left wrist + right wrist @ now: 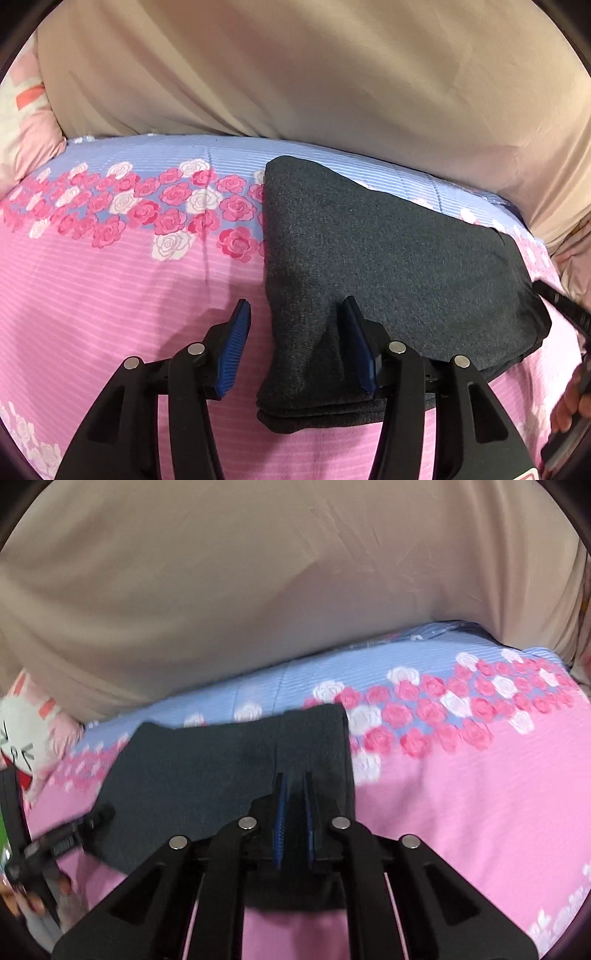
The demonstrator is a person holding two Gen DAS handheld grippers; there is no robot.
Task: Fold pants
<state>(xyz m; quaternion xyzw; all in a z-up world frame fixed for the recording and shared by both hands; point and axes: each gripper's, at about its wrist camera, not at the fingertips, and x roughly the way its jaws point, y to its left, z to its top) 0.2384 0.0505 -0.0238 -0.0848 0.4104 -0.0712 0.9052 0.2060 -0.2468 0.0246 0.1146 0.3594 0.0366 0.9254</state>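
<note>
A: Left camera first. The left gripper [295, 310] stands spread apart, ribbed blue pads [236, 332] bare. The folded pants [388, 266], a thick dark grey knit stack, lie on the bedspread [110, 314] with one corner between the fingers, the right finger resting on the cloth, nothing pinched.

B: And the bedspread?

A: Pink, finely striped, with a band of roses beyond the left finger.

B: Right camera?

A: The right gripper [294, 779] is pinched tight on a ridge of the pants [207, 771].

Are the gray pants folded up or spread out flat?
Folded. The gray pants lie as a compact bundle on the flowery bedspread, with stacked layers showing along the near edge.
</note>
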